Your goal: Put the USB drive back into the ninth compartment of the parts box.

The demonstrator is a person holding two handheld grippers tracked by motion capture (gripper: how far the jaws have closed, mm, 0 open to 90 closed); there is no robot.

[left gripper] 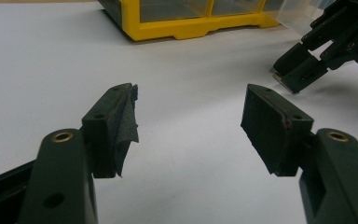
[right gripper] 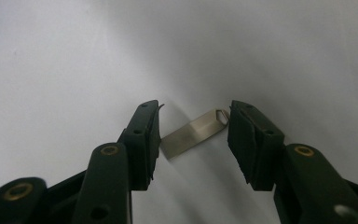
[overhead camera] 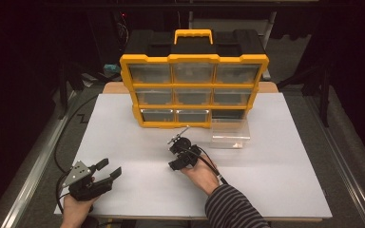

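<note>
The white table point(overhead camera: 123, 118) carried everything you worked with. At its far edge stood the yellow and black drawer cabinet point(overhead camera: 194, 78), upright, with a yellow carry handle point(overhead camera: 193, 35) on top and three rows of clear drawers facing you. The bottom right slot point(overhead camera: 228, 114) of the cabinet was open and dark. The clear drawer point(overhead camera: 230, 133) lay on the table just in front of that slot, near the cabinet's lower right corner.

Your left hand point(overhead camera: 76, 206) held the left gripper point(overhead camera: 109, 168) at the near left corner of the table, well apart from the cabinet. Its jaws were spread wide with only bare table between them, as the left gripper view confirmed point(left gripper: 189, 123). The pad on one jaw point(left gripper: 126, 126) looked frayed and partly peeled at its edge.

Your right hand point(overhead camera: 202, 173), with a striped sleeve point(overhead camera: 233, 206) behind it, held the right gripper point(overhead camera: 176, 152) near the middle of the table, just beside the clear drawer and pointed toward the cabinet. In the right gripper view its jaws point(right gripper: 193, 133) stood apart. A small flat metal piece point(right gripper: 193, 133) lay on the table between them, tilted across the gap. One end of it was at or against one pad; whether it truly touched could not be told. It was not clamped.

A black cable point(overhead camera: 62, 137) trailed off the left side of the table.
</note>
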